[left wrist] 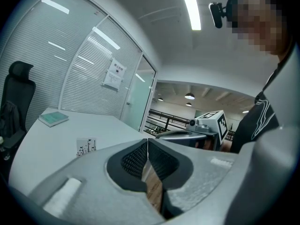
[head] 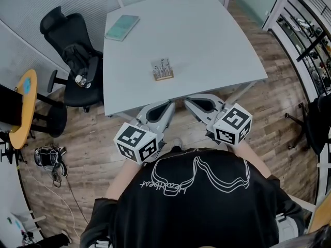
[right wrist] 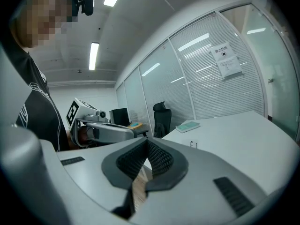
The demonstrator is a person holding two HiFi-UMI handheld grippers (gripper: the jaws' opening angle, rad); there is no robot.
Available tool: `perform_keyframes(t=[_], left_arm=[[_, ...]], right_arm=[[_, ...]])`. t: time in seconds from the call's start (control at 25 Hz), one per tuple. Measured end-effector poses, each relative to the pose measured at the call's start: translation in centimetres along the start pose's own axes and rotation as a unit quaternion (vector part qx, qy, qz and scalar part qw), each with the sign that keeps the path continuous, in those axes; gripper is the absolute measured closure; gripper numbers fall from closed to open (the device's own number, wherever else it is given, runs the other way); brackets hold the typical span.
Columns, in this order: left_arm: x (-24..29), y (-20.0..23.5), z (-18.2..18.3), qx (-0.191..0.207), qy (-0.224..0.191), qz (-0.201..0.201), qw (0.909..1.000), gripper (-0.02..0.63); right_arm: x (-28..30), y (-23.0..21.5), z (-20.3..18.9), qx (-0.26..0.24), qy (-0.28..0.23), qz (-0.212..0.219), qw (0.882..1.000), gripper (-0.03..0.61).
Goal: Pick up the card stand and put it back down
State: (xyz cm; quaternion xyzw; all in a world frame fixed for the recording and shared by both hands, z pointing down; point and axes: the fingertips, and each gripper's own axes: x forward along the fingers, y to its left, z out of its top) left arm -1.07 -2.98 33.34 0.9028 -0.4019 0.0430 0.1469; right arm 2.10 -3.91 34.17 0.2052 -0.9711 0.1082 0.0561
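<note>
Card stand (head: 162, 70) looks tiny, its print unreadable; left tool (head: 169, 105), right tool (head: 187, 102) pressed together.

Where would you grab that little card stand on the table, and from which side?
Probably the card stand by its wooden base, pinched front to back across its short depth, coming from the near table edge and above. The base looks solid and sits flat; the upright card is thin and might bend or slide out.

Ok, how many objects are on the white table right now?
2. The card stand stands near the table's middle, toward its near edge; the teal book lies at the far left corner. Nothing looks hidden.
</note>
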Motion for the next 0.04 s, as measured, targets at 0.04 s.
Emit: perform_keyframes(t=[0.04], left_arm=[[0.07, -0.01, -0.05, 0.000, 0.000, 0.000, 1.0000, 0.597]], right_arm=[[-0.01, -0.06, -0.06, 0.000, 0.000, 0.000, 1.000, 0.569]])
